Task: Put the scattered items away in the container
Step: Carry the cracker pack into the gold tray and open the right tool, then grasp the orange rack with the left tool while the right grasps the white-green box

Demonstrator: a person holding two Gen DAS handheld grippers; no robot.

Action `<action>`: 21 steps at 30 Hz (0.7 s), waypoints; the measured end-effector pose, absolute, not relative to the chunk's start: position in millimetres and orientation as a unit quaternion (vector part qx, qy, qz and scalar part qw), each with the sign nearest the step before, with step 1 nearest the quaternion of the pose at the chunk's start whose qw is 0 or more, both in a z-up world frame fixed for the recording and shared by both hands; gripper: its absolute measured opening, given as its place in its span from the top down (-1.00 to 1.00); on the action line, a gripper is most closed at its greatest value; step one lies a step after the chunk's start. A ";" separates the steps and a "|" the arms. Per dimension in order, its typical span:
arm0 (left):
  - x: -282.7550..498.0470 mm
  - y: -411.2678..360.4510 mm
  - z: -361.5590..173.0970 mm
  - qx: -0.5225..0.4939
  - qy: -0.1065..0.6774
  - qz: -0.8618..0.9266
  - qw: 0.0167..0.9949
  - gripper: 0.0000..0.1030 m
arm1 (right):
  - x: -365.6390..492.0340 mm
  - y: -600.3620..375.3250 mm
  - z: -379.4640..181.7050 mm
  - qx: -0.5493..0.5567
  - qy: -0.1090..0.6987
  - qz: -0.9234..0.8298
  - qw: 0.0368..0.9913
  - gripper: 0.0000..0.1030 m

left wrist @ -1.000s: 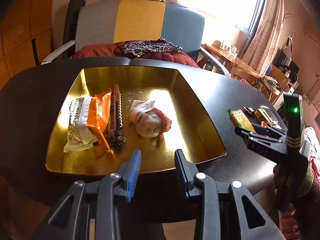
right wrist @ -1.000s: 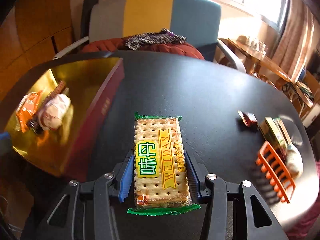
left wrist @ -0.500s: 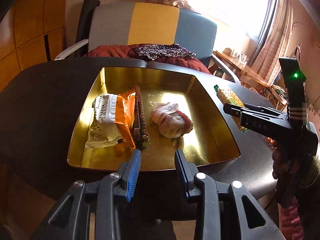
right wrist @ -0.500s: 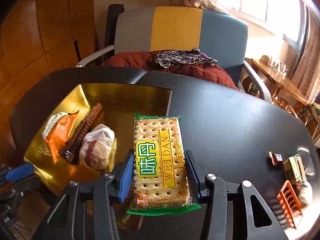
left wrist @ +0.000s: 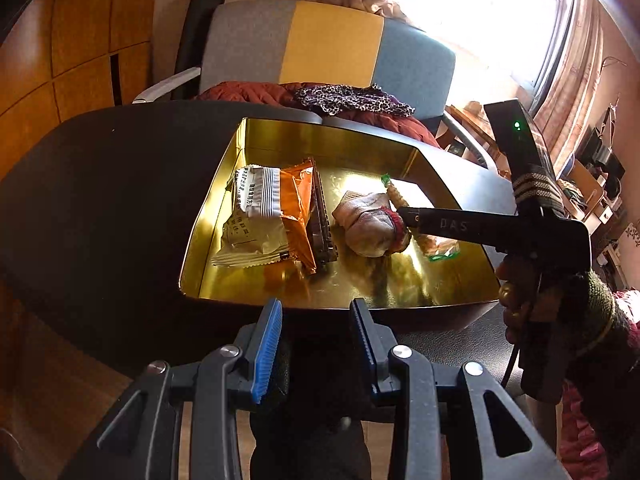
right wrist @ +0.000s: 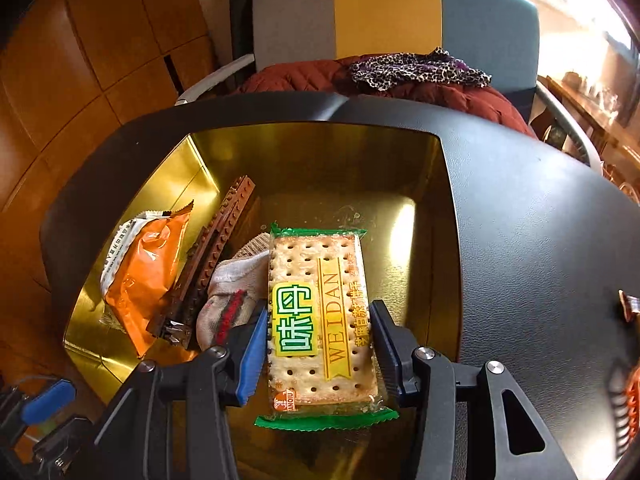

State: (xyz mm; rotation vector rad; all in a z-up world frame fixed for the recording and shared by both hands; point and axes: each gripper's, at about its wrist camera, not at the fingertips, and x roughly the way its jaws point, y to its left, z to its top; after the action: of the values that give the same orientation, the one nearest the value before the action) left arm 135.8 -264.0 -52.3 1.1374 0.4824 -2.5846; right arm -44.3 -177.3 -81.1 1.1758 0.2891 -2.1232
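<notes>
A gold tray [left wrist: 280,296] [right wrist: 436,208] sits on the black table. In it lie an orange-and-white snack packet [left wrist: 276,216] [right wrist: 144,272], a brown toy brick strip [left wrist: 322,220] [right wrist: 216,248] and a rolled sock [left wrist: 368,228] [right wrist: 228,292]. My right gripper [right wrist: 318,340] is shut on a cracker packet [right wrist: 320,316] [left wrist: 398,196] and holds it low inside the tray, next to the sock. My left gripper [left wrist: 316,336] is open and empty, just before the tray's near rim.
A chair [left wrist: 332,44] with red and leopard-print cloth stands behind the table. A small wrapped item [right wrist: 628,304] and an orange object [right wrist: 632,396] lie at the table's right edge. The gloved hand [left wrist: 560,312] holding the right gripper reaches in from the right.
My right gripper has carried the cracker packet leftward from over the table to down inside the tray. My left gripper stayed open near the tray's front, shifting slightly.
</notes>
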 end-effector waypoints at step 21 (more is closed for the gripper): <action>100.8 -195.4 -30.2 0.400 0.100 -0.908 0.067 0.31 | -86.6 101.3 -66.7 0.431 -0.024 -0.891 0.141 -0.13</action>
State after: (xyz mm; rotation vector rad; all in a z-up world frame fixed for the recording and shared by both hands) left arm 100.8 -195.4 -30.2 1.2068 0.3008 -2.7377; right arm -86.6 101.3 -66.7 1.2440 -0.0691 -2.5738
